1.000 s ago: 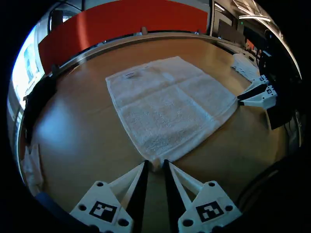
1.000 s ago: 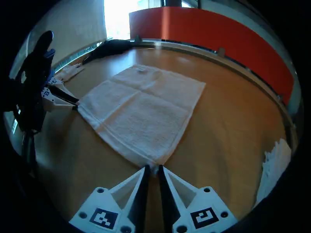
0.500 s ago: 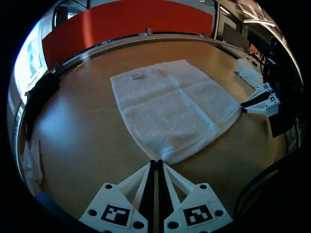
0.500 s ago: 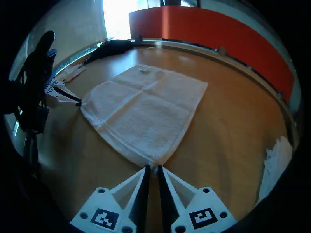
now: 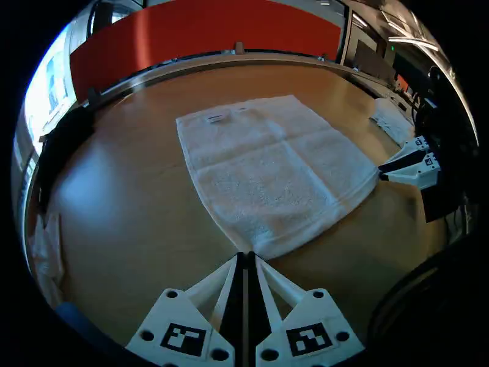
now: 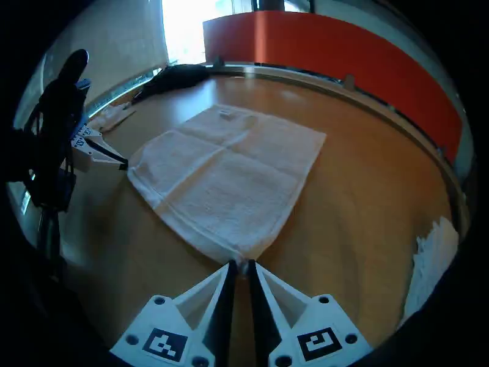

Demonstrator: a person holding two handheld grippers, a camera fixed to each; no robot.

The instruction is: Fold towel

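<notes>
At the bottom centre of the left gripper view, the left gripper (image 5: 246, 255) has its fingers pressed together on the near corner of the towel (image 5: 275, 171). In the right gripper view, the right gripper (image 6: 240, 264) pinches another corner, with a thin gap between its fingers. The towel is white terry, nearly square, and lies flat on the smooth wooden table (image 5: 134, 202) with crossing crease lines. The right gripper view also shows a crumpled white cloth (image 6: 431, 257) at lower right. An orange panel (image 5: 202, 30) stands behind.

White terry towel (image 5: 275, 165), unfolded, flat on wooden table (image 5: 122, 202), faint cross-shaped creases, tag near far edge
</notes>
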